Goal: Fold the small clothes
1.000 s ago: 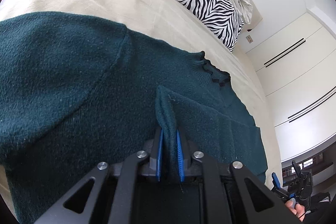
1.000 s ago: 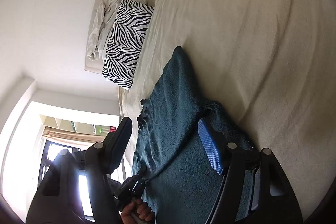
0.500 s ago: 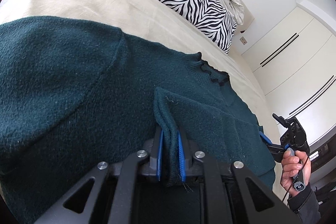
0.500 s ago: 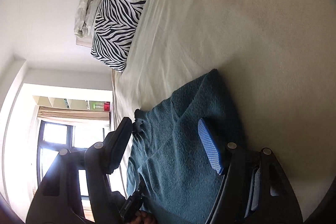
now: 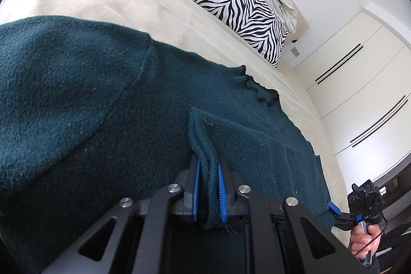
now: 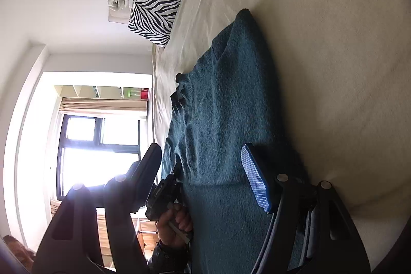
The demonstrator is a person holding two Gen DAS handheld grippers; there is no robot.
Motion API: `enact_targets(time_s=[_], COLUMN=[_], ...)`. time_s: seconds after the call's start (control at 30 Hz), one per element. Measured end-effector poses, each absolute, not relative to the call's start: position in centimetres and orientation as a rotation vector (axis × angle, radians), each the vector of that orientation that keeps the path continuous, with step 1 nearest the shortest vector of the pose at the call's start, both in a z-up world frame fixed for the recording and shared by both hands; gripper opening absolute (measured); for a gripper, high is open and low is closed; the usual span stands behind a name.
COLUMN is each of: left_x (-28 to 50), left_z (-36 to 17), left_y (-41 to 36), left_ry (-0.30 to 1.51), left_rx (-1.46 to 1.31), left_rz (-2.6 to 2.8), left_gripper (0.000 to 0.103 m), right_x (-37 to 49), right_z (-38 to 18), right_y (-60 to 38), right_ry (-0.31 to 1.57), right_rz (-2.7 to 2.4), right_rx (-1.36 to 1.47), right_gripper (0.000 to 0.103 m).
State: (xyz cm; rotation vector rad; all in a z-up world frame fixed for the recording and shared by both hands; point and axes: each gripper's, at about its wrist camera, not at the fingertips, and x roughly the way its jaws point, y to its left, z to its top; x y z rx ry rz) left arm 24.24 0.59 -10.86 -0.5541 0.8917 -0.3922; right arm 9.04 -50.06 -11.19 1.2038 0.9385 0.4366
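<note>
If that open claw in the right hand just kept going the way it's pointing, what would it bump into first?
Most likely the dark green sweater spread on the bed. The right gripper, jaws open and empty, points low along it; depth is hard to judge.

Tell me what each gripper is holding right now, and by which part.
The left gripper pinches a folded edge of the dark green sweater. The right gripper is open and holds nothing, with the sweater lying between its fingers.
</note>
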Motion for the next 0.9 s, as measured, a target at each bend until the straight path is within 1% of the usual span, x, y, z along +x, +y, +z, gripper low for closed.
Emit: enact_targets(time_s=[0.13,0.2,0.27,0.3,0.33,0.4,0.43,0.5,0.6,0.7,0.77,0.8,0.83,0.9], left_x=[24.2,24.3,23.3,22.4,21.2,18.2,16.6,13.4,8.7,4.4,2.4,1.8,1.4,1.2], left_z=[-10.8,-10.3,-9.4,-8.7,-7.8,-6.1,-5.5,-5.3,-6.6,-8.1,-9.3,-9.8,-10.1,-10.5], left_y=[0.9,1.3,2.4,3.3,4.6,7.9,9.9,14.4,22.1,28.8,31.9,33.1,34.1,35.5], left_ry=[0.904,0.925,0.948,0.936,0.908,0.828,0.791,0.732,0.665,0.584,0.536,0.511,0.490,0.447], left_rx=[-0.572,-0.598,-0.622,-0.658,-0.701,-0.785,-0.834,-0.950,-1.136,-1.263,-1.355,-1.398,-1.435,-1.485], left_rz=[-0.396,-0.407,-0.379,-0.367,-0.363,-0.338,-0.327,-0.287,-0.151,0.001,0.060,0.071,0.081,0.100], left_gripper=[0.016,0.016,0.023,0.042,0.064,0.079,0.082,0.082,0.081,0.081,0.077,0.071,0.069,0.068], right_x=[6.2,5.3,4.4,3.9,3.2,1.8,1.1,-0.1,-1.0,-1.4,-1.5,-1.4,-1.5,-1.5], right_z=[-12.8,-13.4,-13.0,-12.3,-11.5,-9.9,-9.2,-7.9,-6.8,-6.5,-6.5,-6.5,-6.5,-6.5], right_y=[-50.4,-50.8,-50.9,-50.7,-50.4,-49.4,-48.7,-47.0,-43.7,-40.1,-37.8,-36.6,-35.5,-33.5], right_ry=[0.933,0.919,0.912,0.909,0.895,0.855,0.842,0.832,0.837,0.844,0.859,0.867,0.877,0.896], right_rz=[0.450,0.452,0.401,0.376,0.364,0.389,0.403,0.420,0.467,0.507,0.527,0.530,0.535,0.543], right_rx=[1.218,1.229,1.240,1.223,1.203,1.182,1.174,1.143,1.114,1.118,1.116,1.112,1.105,1.089], right_gripper=[0.063,0.062,0.063,0.064,0.065,0.065,0.065,0.065,0.065,0.065,0.065,0.065,0.065,0.065])
